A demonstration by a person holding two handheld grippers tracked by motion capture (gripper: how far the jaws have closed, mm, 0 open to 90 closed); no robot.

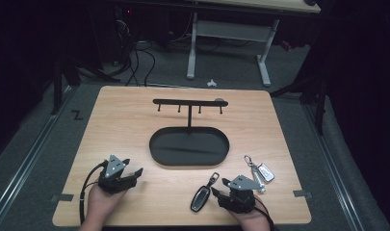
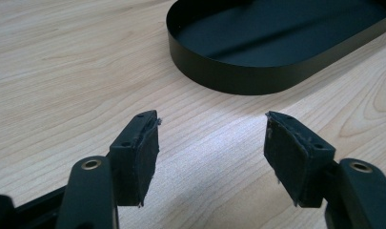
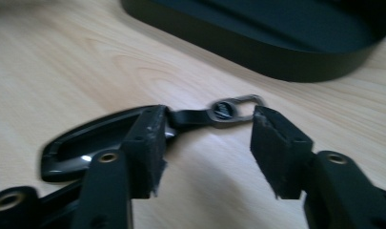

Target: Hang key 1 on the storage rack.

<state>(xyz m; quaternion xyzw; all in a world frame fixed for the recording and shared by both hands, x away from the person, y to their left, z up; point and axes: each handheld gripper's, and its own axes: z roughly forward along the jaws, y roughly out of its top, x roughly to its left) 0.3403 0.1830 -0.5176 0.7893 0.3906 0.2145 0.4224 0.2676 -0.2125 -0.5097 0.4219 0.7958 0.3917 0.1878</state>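
Your left gripper [image 1: 127,174] sits low at the near left of the table [image 1: 115,120], its jaws spread wide over bare wood, the black tray [image 2: 238,76] just ahead of them. Your right gripper [image 3: 207,131] is also parted, with nothing clamped; the black key fob [image 3: 86,140] lies flat on the table by its left jaw, and the fob's strap and ring [image 3: 231,109] run across the gap. A silver fob [image 1: 265,172] lies just right of that gripper. The hook stand [image 1: 188,102] rises behind the tray.
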